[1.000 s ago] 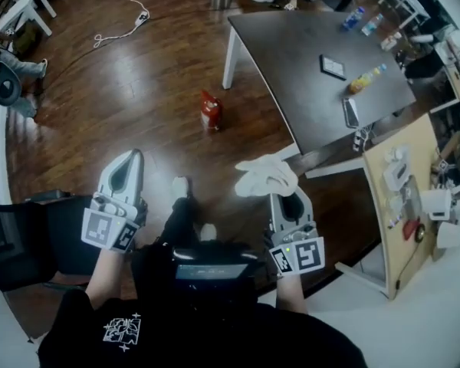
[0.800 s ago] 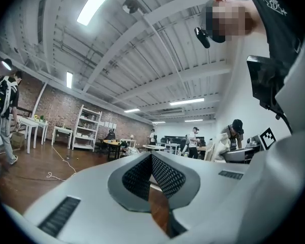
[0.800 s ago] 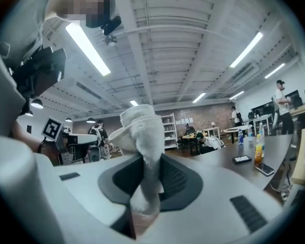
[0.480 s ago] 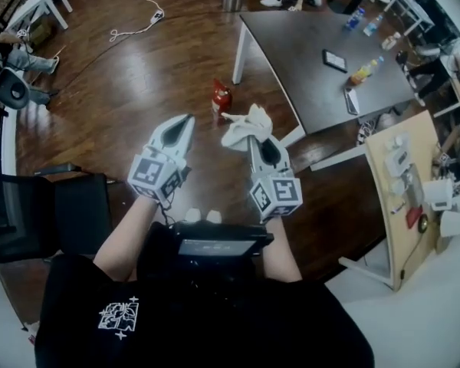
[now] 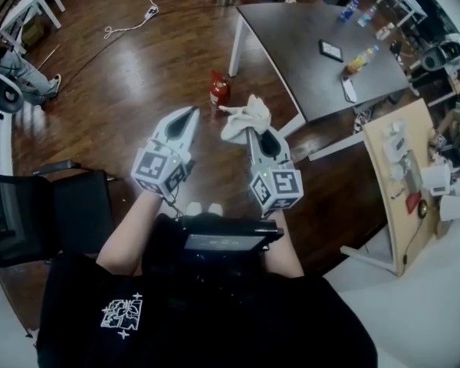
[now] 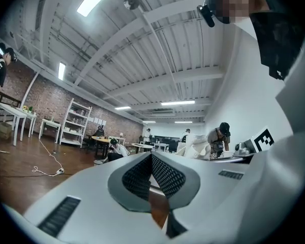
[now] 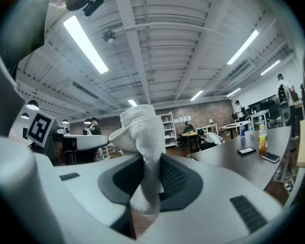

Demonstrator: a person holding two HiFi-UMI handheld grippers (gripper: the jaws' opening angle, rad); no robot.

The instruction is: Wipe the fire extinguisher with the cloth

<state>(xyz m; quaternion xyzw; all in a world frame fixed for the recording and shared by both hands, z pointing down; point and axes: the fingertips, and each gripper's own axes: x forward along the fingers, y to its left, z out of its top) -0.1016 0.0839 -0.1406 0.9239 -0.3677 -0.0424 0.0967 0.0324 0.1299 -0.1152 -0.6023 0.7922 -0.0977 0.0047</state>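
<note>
Dark wood floor [image 5: 138, 67] fills most of the head view, with a black chair [image 5: 31, 213] at the far left. My left tool [image 5: 190, 115] is raised in front of me. Its own view shows the ribbed pads pressed together with nothing between them, so it is clenched and empty.

Just beyond its tip, the red fire extinguisher [image 5: 218, 92] stands upright on the floor, apart from both tools. To its right, the white cloth [image 5: 245, 119] bunches up over my right tool [image 5: 254, 134], which is clamped on it. A dark bench [image 5: 314, 52] with a few small things on it lies further right.

I judge the cloth soft and light, and a pinch on one fold is enough to hold it. The extinguisher looks rigid, heavy and smooth-sided, so it may tip or slide under a wipe. I would steady it near the neck.

Only the head view shows the extinguisher. Both tool views tilt up at the ceiling and miss it, but only they show what the pads hold.
</note>
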